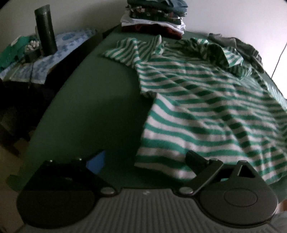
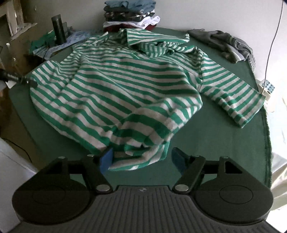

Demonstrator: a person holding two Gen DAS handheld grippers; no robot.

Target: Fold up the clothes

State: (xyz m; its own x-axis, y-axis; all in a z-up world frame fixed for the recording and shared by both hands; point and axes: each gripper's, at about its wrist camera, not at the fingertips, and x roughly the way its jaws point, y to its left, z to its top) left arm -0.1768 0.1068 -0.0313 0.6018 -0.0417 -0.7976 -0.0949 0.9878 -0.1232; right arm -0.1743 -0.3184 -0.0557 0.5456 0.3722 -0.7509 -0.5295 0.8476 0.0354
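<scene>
A green-and-white striped shirt lies spread and rumpled on the green tabletop. My left gripper is open at the shirt's near left hem corner. Its right finger rests over the striped cloth, and its blue-padded left finger is over bare table. My right gripper is open, with a bunched fold of the hem lying between its blue pads. In the right wrist view, a dark finger of the left gripper touches the shirt's left edge.
A stack of folded clothes stands at the table's far edge. A crumpled grey garment lies at the far right. A dark cylinder stands on a side table to the left. A cable hangs down to a power strip.
</scene>
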